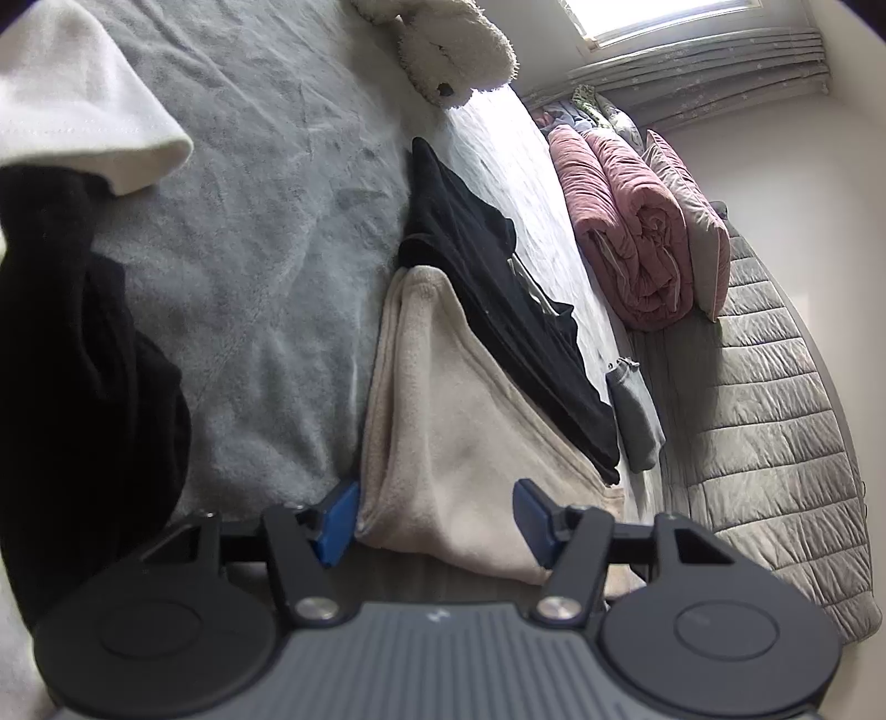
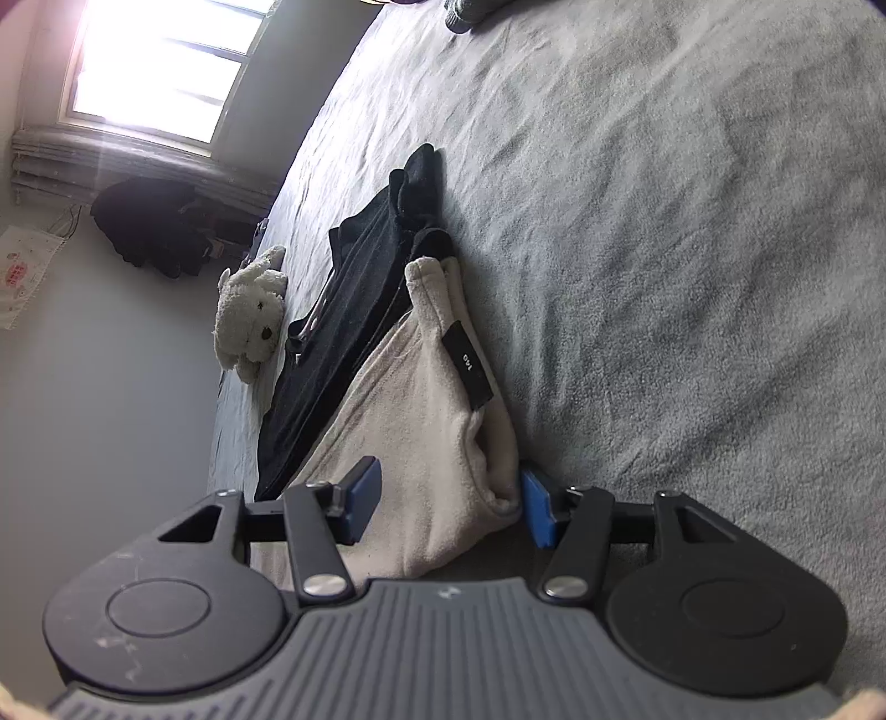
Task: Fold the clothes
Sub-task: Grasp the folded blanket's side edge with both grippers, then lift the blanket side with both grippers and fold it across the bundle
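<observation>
A folded beige fleece garment lies on the grey bed cover, with a folded black garment lying partly on it. My left gripper is open, its blue fingers on either side of the beige fold's near edge. In the right wrist view the same beige garment, with a black size label, sits between the open fingers of my right gripper. The black garment lies beyond it.
A white stuffed toy lies on the bed. A rolled pink quilt, a grey quilted cover and a small grey cloth lie at the right. White and black cloth hang at the left.
</observation>
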Demonstrator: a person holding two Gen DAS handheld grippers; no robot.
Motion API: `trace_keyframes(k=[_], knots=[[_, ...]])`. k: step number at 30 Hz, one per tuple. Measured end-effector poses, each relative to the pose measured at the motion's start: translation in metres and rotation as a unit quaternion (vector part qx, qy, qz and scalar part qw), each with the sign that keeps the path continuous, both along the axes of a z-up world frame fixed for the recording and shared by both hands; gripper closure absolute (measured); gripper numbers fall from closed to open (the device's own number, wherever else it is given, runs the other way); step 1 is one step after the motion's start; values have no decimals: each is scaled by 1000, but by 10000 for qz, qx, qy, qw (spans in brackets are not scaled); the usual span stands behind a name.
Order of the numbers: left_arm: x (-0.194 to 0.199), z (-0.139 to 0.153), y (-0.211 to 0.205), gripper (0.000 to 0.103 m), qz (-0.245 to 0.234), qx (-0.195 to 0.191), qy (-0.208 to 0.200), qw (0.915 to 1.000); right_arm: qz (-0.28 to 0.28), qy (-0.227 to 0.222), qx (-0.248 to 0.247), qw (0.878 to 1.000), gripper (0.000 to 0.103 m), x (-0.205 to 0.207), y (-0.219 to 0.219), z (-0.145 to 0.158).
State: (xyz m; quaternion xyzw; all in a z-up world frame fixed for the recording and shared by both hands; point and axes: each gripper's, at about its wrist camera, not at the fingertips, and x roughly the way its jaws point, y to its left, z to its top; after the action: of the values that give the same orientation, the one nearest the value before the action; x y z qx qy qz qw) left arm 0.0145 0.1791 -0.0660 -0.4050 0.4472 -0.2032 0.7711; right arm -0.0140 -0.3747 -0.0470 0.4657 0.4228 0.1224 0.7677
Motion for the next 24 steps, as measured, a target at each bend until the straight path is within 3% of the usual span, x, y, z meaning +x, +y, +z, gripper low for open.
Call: trace_keyframes(k=[3,5,6,8,17,24], knots=[[3,-6,-2,65,-157,-182,213,9995,95,-11,-54,9999,55,1,1,0],[4,-10,-3,82,-197,-203,332,9990,133,26,11,9999,71,1,0,-3],[4,-12,-3,85,-180,-197,363,9990,135,48,71,9999,75,2,0,-4],[3,-12,-2,88,-131,-319,396,9986,140,93,189,9997,81,2,-1,-8],[-3,-3,2,90,57,-981,14,9952,59,-298,796,9964,83,3,-5,5],[-1,8,4,91,434,-1718,-190,9840,-192,-439,1358,9896,83,10,-8,16]])
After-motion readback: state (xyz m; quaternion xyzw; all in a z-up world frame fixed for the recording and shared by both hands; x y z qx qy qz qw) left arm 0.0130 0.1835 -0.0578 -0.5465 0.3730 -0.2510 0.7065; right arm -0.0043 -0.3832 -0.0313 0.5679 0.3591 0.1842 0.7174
